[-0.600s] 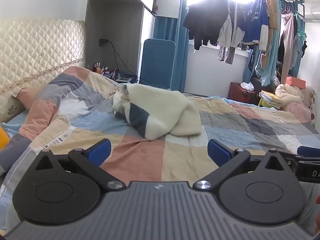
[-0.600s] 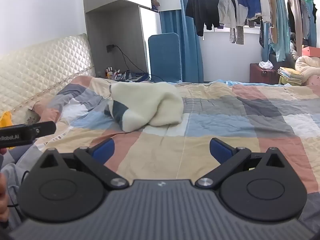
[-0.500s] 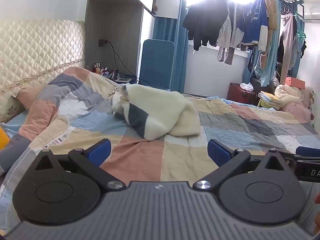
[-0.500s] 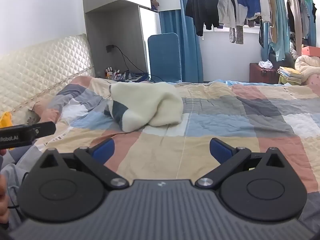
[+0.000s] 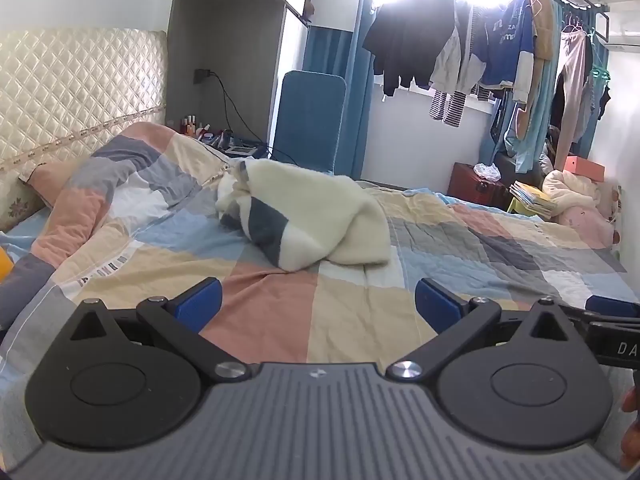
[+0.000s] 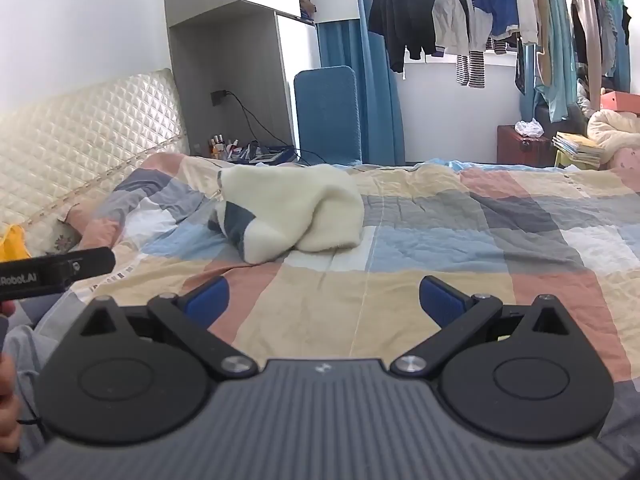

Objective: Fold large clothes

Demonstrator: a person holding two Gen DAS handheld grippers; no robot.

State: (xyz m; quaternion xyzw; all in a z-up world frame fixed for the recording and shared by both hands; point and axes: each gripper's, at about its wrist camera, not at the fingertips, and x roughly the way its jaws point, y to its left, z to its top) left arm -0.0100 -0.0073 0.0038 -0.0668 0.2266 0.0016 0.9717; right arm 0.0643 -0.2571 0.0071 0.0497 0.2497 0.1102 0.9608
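I see both claws spread fully wide and holding nothing. Left gripper (image 5: 316, 304) and right gripper (image 6: 322, 298) hover over the checked quilt (image 5: 360, 320), touching no fabric. The cream fleece garment (image 5: 304, 216) lies crumpled on the bed ahead, well apart from both, toward the headboard (image 5: 76, 88).

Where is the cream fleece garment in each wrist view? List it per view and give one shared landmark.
Left wrist: cream fleece garment lies crumpled on the patchwork quilt, centre, slightly left.
Right wrist: the garment sits left of centre on the quilt.
Shared landmark: the blue chair behind the bed, beyond the garment.
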